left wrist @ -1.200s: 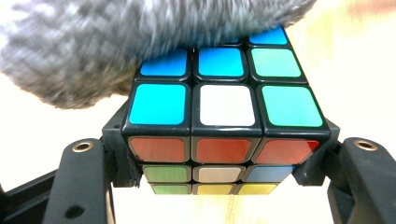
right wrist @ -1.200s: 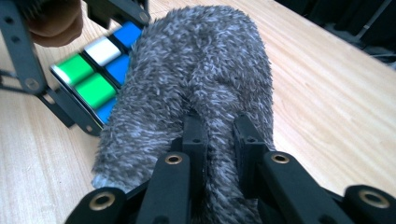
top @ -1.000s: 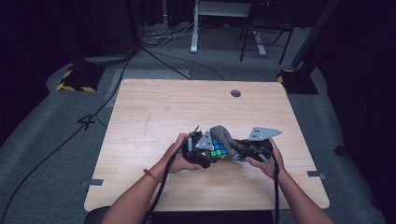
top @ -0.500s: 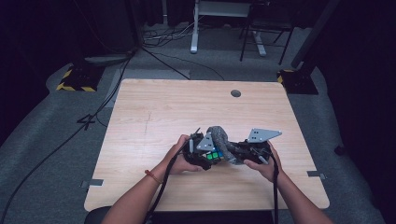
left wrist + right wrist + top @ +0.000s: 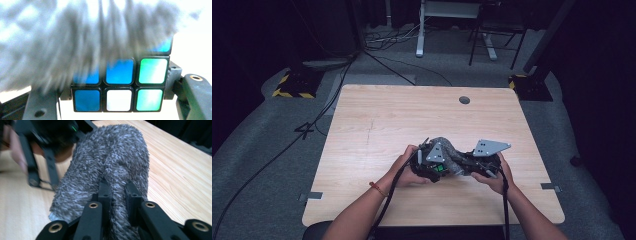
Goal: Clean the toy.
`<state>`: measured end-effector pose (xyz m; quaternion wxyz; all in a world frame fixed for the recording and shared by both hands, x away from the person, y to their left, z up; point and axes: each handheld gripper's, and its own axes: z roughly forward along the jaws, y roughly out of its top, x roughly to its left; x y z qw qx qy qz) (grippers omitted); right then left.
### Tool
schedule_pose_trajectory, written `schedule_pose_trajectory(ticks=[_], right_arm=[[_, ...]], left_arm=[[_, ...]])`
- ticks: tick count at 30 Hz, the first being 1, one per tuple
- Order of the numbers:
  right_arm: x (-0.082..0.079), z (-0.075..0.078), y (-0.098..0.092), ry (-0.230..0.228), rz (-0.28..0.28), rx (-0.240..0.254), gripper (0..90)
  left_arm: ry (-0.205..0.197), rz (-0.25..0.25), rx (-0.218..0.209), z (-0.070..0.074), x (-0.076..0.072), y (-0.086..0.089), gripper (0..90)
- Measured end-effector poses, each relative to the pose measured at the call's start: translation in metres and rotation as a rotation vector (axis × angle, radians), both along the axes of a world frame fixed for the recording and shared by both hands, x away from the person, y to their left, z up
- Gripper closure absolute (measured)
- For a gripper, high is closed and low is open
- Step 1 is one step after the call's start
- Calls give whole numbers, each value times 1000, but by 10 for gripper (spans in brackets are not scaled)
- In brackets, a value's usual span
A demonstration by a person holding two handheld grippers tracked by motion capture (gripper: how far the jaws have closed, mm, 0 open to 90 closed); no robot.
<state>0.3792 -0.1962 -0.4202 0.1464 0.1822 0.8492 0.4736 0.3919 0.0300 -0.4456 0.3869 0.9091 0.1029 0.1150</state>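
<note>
A Rubik's cube (image 5: 120, 85) with blue, white and green stickers sits between the jaws of my left gripper (image 5: 113, 100), which is shut on its sides. A grey fuzzy cloth (image 5: 75, 37) lies over the cube's upper part. My right gripper (image 5: 118, 192) is shut on a fold of that cloth (image 5: 107, 162). In the high view both hands meet over the table's near middle: the left gripper (image 5: 429, 167) holds the cube (image 5: 439, 169), and the cloth (image 5: 451, 155) is draped on it from the right gripper (image 5: 468, 165). The left gripper (image 5: 42, 157) appears blurred in the right gripper view.
The wooden table (image 5: 377, 130) has a round cable hole (image 5: 464, 100) near its far edge. Cables, yellow-black striped blocks (image 5: 292, 86) and desk legs (image 5: 419, 30) stand on the grey floor beyond.
The cloth has slid further over the cube, hiding most of the coloured face that showed a second ago. The right hand has edged slightly toward the left one.
</note>
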Motion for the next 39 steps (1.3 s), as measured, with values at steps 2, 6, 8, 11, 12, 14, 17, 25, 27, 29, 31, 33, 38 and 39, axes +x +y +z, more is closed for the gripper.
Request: schedule_pose_trajectory(ticks=[2, 6, 8, 11, 12, 14, 17, 25, 27, 29, 31, 33, 38, 39], right_arm=[[4, -3, -5, 12, -18, -17, 788], [10, -10, -12, 46, -40, -31, 787], [10, -11, -12, 50, -39, -32, 787], [7, -8, -11, 42, -24, -25, 788], [5, -7, -11, 41, -17, -15, 788], [2, -4, -9, 33, -7, -3, 787], [-5, 1, -3, 16, 33, 26, 786], [-11, 5, 5, -37, 33, -8, 784], [-8, 3, 3, -40, 2, -26, 781], [-2, -1, 1, -26, -32, -46, 780], [4, -6, -4, -7, -50, -53, 780], [6, -9, -7, 5, -57, -66, 781], [3, -8, -5, 0, -48, -63, 781], [1, -6, -4, -5, -40, -52, 781]], left_arm=[[-10, 2, -11, 4, 0, 3, 334], [-15, 13, -33, 9, 0, 9, 334], [-13, 11, -42, 12, 1, 12, 334], [-15, 14, -41, 12, 1, 14, 334], [-15, 15, -38, 12, 1, 14, 334], [-16, 16, -30, 11, 1, 13, 334], [-17, 5, 1, 6, -1, 7, 333], [-16, -16, 36, -1, -4, -3, 334], [-22, -23, 38, 2, -6, -3, 334], [-31, -21, 32, 6, -7, 0, 334], [-38, -14, 10, 11, -7, 5, 334], [-45, -9, -4, 14, -7, 8, 334], [-43, -5, -14, 17, -6, 13, 334], [-43, -4, -10, 17, -6, 14, 333]])
